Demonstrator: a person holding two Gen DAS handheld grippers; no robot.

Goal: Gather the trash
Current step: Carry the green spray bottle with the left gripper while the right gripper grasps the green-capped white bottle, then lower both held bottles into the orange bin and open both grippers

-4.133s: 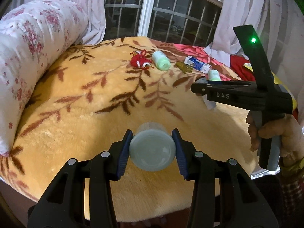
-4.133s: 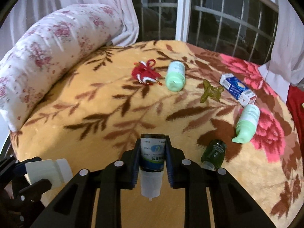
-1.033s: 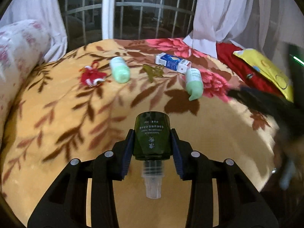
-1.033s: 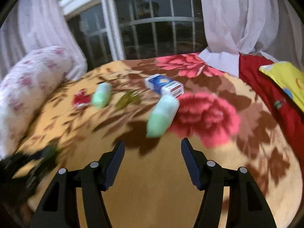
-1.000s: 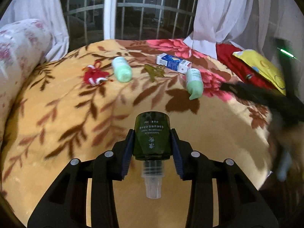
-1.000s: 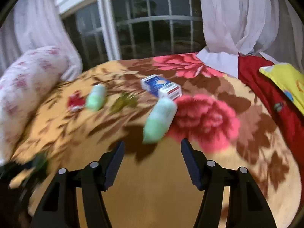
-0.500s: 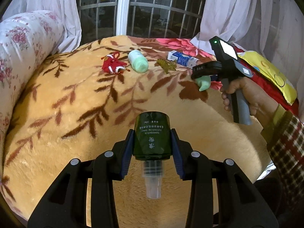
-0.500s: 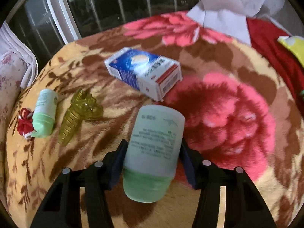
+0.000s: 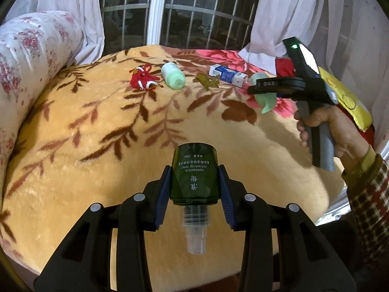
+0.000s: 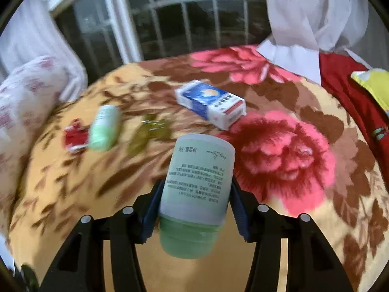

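Note:
A dark green toner bottle (image 9: 194, 187) sits cap-down in my left gripper (image 9: 194, 170), which is shut on it above the front of the blanket (image 9: 73, 146). My right gripper (image 10: 196, 186) is shut on a pale green bottle (image 10: 199, 168), cap toward the camera. The left wrist view shows that gripper (image 9: 252, 88) at the right, with a hand holding it and the bottle (image 9: 266, 101) lifted off the blanket. Farther back on the blanket lie a second pale green bottle (image 9: 173, 79), a red knit ornament (image 9: 143, 80), an olive hair clip (image 9: 207, 81) and a blue-and-white box (image 9: 228, 75).
A floral bolster pillow (image 9: 26, 60) lines the left side. A barred window (image 9: 184, 17) and white curtains (image 9: 304, 12) stand behind. Red cloth (image 10: 352, 92) and a yellow item (image 9: 345, 97) lie at the right. The blanket's rounded edge drops off near the front.
My right gripper came down over the pale green bottle, shut on it and lifted it off the blanket. My left gripper kept hold of the dark green bottle while shifting slightly.

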